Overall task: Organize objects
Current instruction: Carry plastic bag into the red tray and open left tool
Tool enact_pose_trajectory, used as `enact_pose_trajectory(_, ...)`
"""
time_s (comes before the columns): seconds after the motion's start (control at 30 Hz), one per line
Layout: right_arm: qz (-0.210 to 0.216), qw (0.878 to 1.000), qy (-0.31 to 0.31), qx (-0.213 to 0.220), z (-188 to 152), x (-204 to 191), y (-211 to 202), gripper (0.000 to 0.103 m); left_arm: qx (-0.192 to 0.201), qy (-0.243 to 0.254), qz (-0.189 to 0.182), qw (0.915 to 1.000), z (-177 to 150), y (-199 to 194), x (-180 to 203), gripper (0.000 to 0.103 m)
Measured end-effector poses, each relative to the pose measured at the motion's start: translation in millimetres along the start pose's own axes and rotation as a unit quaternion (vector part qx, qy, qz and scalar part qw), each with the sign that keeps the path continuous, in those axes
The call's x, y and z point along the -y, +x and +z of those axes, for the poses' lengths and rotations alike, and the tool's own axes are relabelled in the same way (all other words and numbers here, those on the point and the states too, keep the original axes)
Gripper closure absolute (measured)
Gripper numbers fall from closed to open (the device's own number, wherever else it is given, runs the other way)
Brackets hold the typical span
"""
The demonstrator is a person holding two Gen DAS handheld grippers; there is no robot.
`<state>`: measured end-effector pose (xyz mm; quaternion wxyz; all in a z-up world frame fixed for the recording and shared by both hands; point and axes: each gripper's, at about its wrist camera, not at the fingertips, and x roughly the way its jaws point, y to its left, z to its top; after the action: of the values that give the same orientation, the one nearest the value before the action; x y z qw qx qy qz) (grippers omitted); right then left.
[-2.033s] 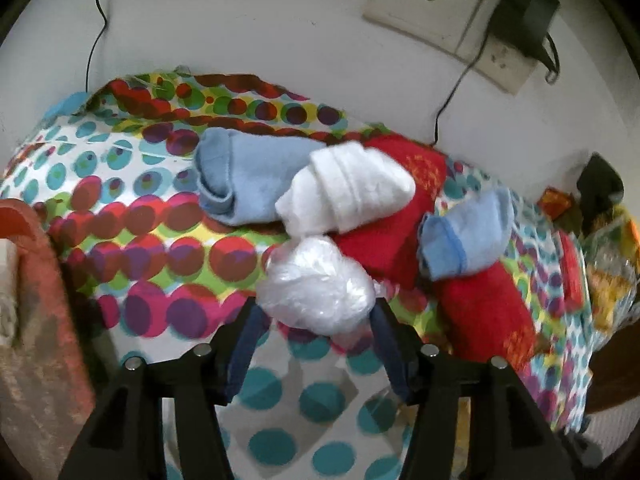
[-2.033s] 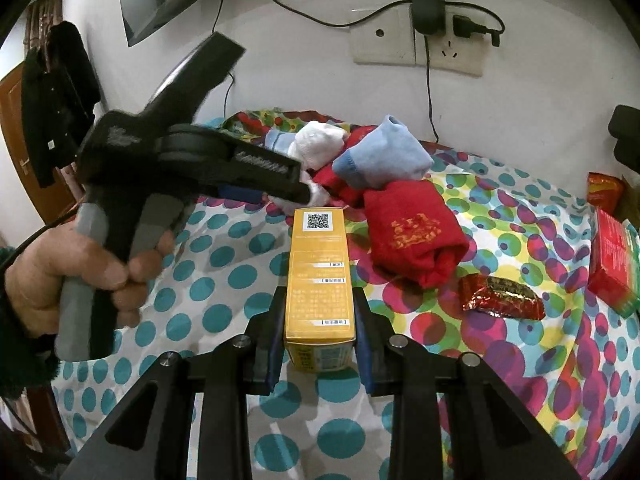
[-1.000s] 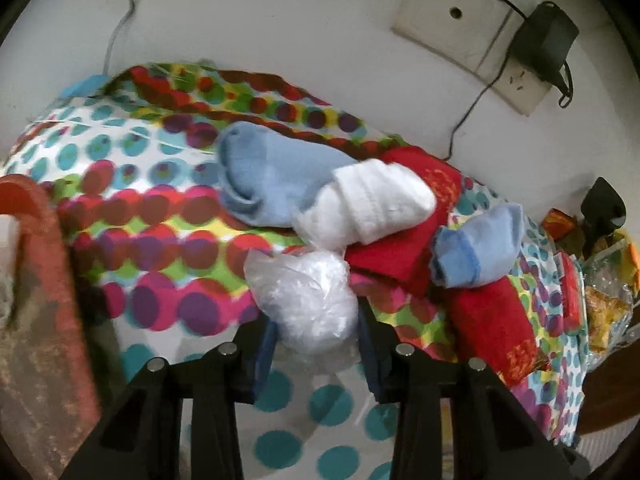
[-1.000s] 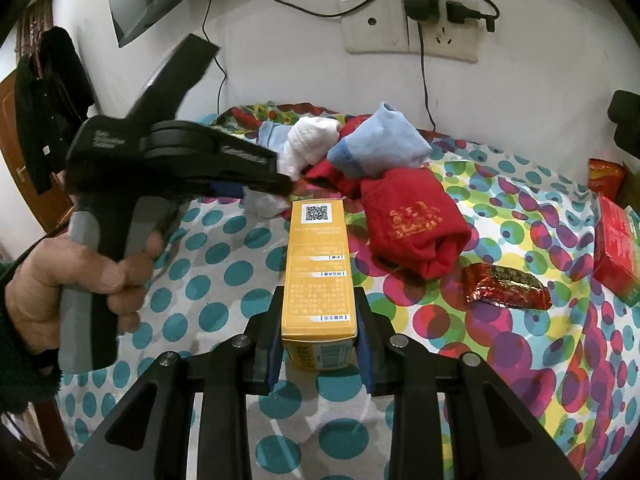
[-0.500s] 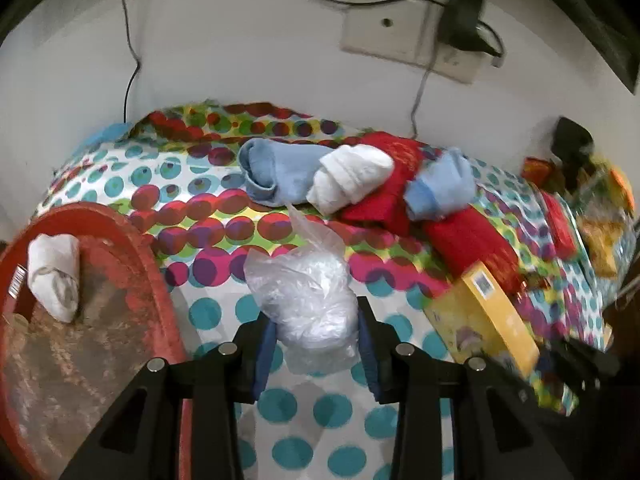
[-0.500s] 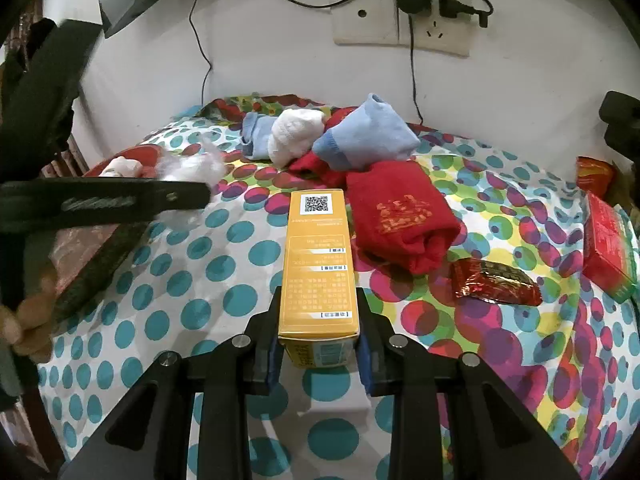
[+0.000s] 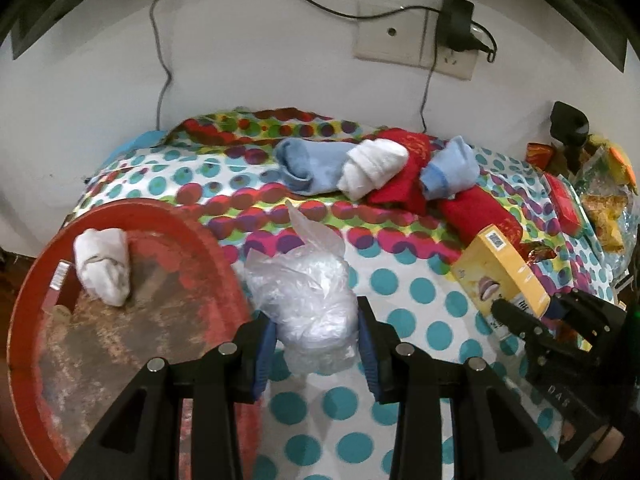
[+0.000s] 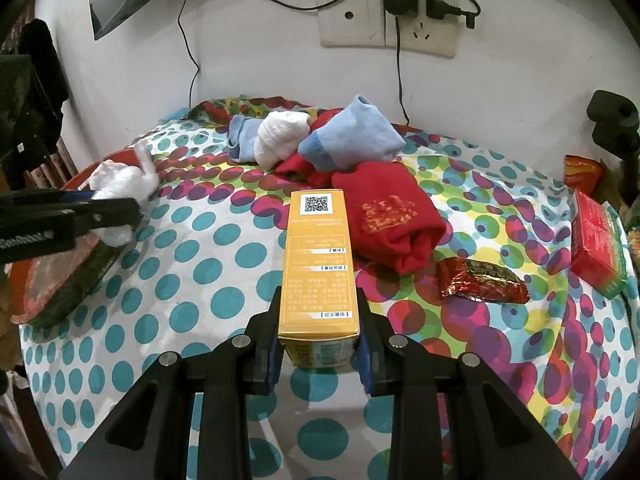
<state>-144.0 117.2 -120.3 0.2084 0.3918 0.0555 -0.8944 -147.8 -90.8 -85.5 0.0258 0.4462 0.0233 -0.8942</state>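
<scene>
Tray [image 7: 224, 248], red and round, as the anchor here: left gripper [image 7: 316, 344] clamped on a crumpled plastic bag [image 7: 304, 296] just beside its rim, white rolled sock [image 7: 104, 268] inside. Well away from it, right gripper [image 8: 318, 354] squeezing a yellow box [image 8: 318, 264]; sock pile [image 8: 320, 144] beyond, maybe five.

A white wall [image 8: 260, 60] carries a socket plate [image 8: 388, 26] (charger plugged in) behind a polka-dot tablecloth [image 8: 224, 240].
</scene>
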Motion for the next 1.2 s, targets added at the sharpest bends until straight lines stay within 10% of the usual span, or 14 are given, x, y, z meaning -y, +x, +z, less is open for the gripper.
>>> enact_pose_trajectory(1.2, -0.038, 0.999, -0.012, 0.0, 0, -2, -2, 0.075, -0.03, -0.069, 0.094, 0.9928, -33, -15, -188, 0.065)
